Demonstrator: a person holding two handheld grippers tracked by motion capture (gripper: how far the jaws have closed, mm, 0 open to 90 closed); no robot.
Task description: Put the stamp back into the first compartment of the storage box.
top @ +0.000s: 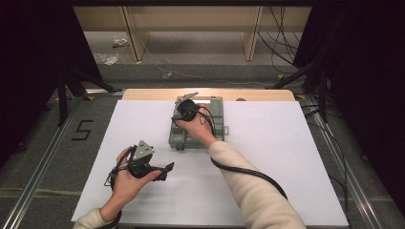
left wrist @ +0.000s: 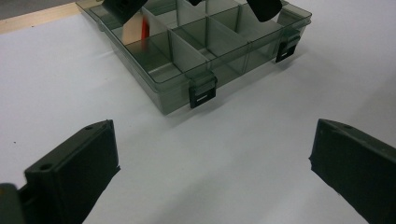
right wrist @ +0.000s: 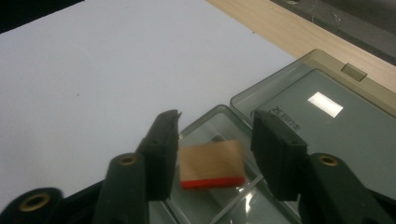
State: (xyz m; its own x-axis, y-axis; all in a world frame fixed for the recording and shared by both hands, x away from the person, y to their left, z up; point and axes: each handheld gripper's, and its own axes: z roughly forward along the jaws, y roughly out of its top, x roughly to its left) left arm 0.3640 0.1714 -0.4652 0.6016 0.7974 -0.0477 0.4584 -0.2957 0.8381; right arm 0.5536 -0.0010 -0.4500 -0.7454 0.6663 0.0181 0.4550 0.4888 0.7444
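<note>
My right tongs point(right wrist: 215, 144) hang over the far left corner of the box point(left wrist: 205, 51), jaws parted. A small wooden block point(right wrist: 211, 163) with a red edge sits loose between them, clear of both pads. My left tongs point(left wrist: 212, 163) rest wide open and empty on the tabletop point(top: 267, 157), nearer me than the box.
</note>
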